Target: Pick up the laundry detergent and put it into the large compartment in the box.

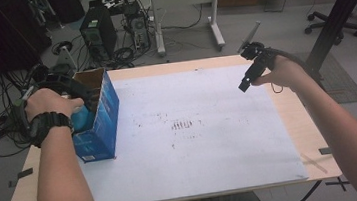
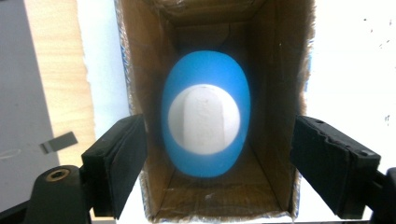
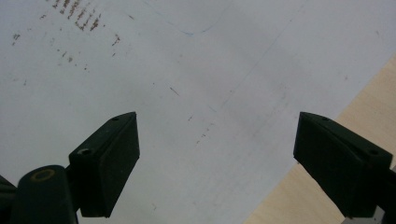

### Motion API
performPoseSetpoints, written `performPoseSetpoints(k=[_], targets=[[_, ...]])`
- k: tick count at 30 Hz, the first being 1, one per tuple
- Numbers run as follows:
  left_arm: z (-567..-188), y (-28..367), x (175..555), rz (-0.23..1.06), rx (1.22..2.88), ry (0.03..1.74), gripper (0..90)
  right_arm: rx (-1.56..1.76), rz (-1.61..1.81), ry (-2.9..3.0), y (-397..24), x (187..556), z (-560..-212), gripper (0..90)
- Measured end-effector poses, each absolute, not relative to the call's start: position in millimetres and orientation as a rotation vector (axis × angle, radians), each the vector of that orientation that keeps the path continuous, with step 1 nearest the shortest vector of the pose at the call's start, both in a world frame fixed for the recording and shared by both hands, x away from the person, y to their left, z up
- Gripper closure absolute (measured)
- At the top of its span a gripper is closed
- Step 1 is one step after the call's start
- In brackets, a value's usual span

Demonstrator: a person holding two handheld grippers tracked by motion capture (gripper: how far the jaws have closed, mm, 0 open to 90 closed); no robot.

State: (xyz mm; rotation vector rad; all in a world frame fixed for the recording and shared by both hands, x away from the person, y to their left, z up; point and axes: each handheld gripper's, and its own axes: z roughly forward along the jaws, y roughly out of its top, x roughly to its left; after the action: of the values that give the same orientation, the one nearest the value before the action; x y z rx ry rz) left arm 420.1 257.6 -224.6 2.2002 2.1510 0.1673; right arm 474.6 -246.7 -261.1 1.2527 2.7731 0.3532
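An open blue cardboard box (image 1: 99, 120) stands at the table's left edge. Down inside it lies a blue egg-shaped object (image 2: 205, 114) with a white round face, resting on the box floor between the brown inner walls (image 2: 275, 70). My left gripper (image 2: 219, 128) hovers over the box mouth, open, with one jaw on each side of the object and not touching it. In the high view the hand covers most of that gripper (image 1: 73, 99). My right gripper (image 1: 244, 86) hangs open over the white sheet (image 3: 187, 70) near the table's right side, with nothing between its jaws (image 3: 217, 121).
The white sheet (image 1: 196, 144) covers most of the wooden table (image 1: 299, 118) and bears faint brown marks at its middle. Beyond the far edge are a computer tower (image 1: 98, 33), floor cables, a desk and an office chair. A black post (image 1: 338, 13) rises at the right.
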Motion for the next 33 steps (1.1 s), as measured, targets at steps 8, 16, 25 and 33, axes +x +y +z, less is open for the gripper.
performPoseSetpoints(k=[8,16,25,33], targets=[[-202.3,247.9,423.0,0.190,2.226,2.118,15.6,1.250,0.348,2.773,-245.9,473.9,-260.3,14.2],[-183.4,239.3,421.9,0.221,2.235,2.047,14.9,1.250,0.354,2.769,-246.7,473.5,-258.5,14.2],[-168.0,224.2,423.3,0.238,2.252,1.985,13.3,1.247,0.353,2.768,-246.6,472.4,-256.5,14.2],[-161.7,205.8,427.2,0.227,2.294,1.924,11.4,1.252,0.354,2.764,-247.3,472.0,-255.1,14.2]])
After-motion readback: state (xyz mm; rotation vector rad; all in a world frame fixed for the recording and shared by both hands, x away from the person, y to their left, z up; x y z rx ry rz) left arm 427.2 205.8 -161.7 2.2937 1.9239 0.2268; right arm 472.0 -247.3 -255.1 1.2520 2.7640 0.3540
